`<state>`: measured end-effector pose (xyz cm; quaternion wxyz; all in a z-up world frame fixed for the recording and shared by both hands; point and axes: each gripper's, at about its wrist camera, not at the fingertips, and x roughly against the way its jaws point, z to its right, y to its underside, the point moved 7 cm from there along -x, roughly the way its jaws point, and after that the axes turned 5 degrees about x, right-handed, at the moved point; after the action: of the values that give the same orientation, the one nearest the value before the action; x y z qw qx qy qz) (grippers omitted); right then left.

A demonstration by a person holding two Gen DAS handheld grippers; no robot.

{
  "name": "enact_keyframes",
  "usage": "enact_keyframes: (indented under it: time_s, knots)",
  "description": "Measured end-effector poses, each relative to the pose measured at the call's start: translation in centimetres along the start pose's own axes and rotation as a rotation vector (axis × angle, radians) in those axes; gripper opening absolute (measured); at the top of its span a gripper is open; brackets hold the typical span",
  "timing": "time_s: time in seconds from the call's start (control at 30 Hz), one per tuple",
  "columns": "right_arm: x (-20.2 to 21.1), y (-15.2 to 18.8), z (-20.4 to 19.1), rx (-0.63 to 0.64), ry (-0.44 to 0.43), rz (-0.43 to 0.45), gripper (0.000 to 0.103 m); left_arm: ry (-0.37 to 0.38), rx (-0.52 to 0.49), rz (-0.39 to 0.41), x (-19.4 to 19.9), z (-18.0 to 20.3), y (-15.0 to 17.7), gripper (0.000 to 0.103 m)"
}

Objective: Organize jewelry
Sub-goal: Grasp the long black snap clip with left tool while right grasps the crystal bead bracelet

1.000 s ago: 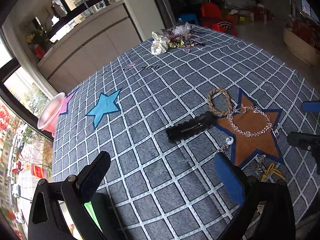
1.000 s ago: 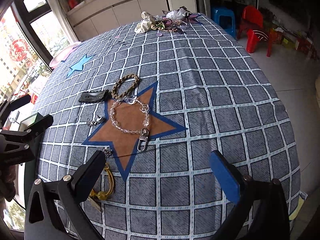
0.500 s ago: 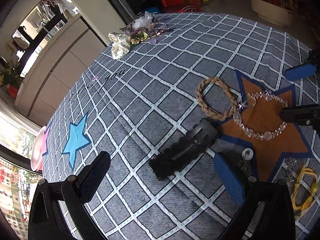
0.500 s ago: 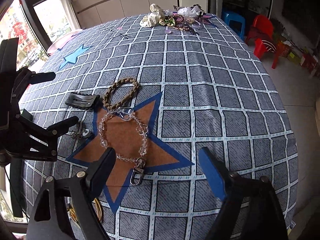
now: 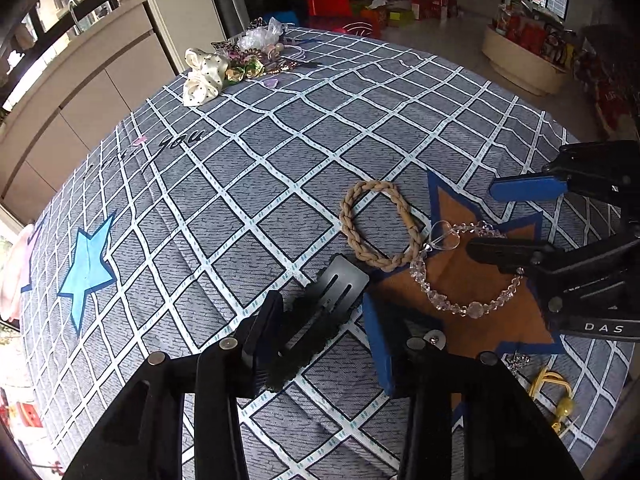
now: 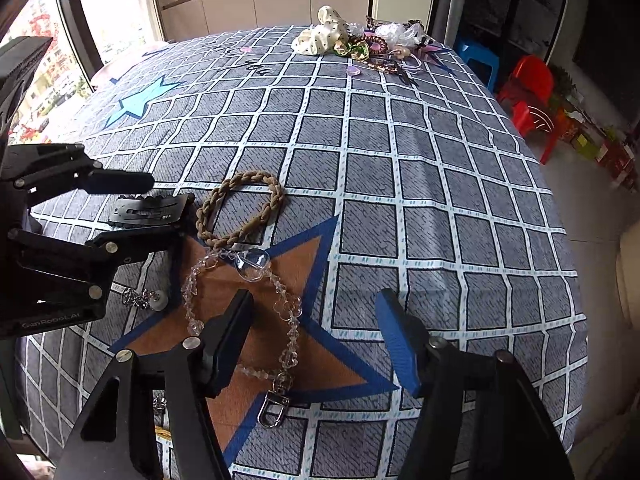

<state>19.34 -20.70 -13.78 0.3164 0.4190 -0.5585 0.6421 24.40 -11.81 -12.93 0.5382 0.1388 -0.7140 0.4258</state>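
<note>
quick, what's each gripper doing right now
left gripper: jaws closing around the black hair clip, not yet clamped.
right gripper: jaws closing over the clear crystal bead bracelet, not gripping it.

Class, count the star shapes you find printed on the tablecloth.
2. A brown star lies near the tools, under the crystal bracelet; a light blue star lies farther off by the window side. Others may be hidden.

Matt woven tablecloth (image 5: 280, 128), glossy clear-bead bracelet (image 5: 464, 308), braided cord ring (image 5: 352, 236)

Soft daylight from windows (image 6: 60, 52) — sharp centre, fisheye-bent, dark-vignetted edges.
</note>
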Motion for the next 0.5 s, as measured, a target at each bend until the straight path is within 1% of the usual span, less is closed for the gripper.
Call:
enact_keyframes:
  time_s: [0.03, 0.07, 0.1, 0.13, 0.2, 0.3, 0.37, 0.43, 0.5]
  knots:
    - [0.1, 0.0, -0.2, 0.005, -0.002, 0.002, 0.045, 0.012, 0.001, -0.005, 0.2, 0.3, 0.1, 0.030]
    - [0.2, 0.0, -0.4, 0.009, -0.007, 0.003, 0.033, 0.004, 0.005, -0.014, 0.3, 0.5, 0.1, 0.026]
    - [0.2, 0.0, -0.6, 0.012, -0.012, 0.004, 0.017, -0.003, 0.011, -0.023, 0.4, 0.7, 0.2, 0.023]
    - [0.3, 0.0, -0.8, 0.011, -0.010, 0.006, 0.014, -0.008, 0.020, -0.027, 0.6, 0.7, 0.3, 0.019]
    - [0.4, 0.1, -0.9, 0.006, -0.005, 0.012, 0.014, -0.007, 0.051, -0.036, 1.0, 0.7, 0.5, 0.008]
    - [1.1, 0.7, -0.9, -0.031, -0.033, 0.027, 0.015, -0.004, 0.102, -0.031, 1.6, 0.4, 1.1, 0.008]
    - [1.9, 0.9, -0.7, -0.044, -0.036, 0.042, 0.015, -0.018, 0.123, -0.023, 2.0, 0.1, 1.5, 0.008]
    - [2.6, 1.1, -0.6, -0.048, -0.040, 0.054, 0.015, -0.061, 0.144, -0.007, 2.5, -0.5, 1.7, 0.008]
    - [3.3, 1.4, -0.5, -0.047, -0.041, 0.063, 0.015, -0.097, 0.156, 0.043, 3.6, -1.1, 1.5, 0.008]
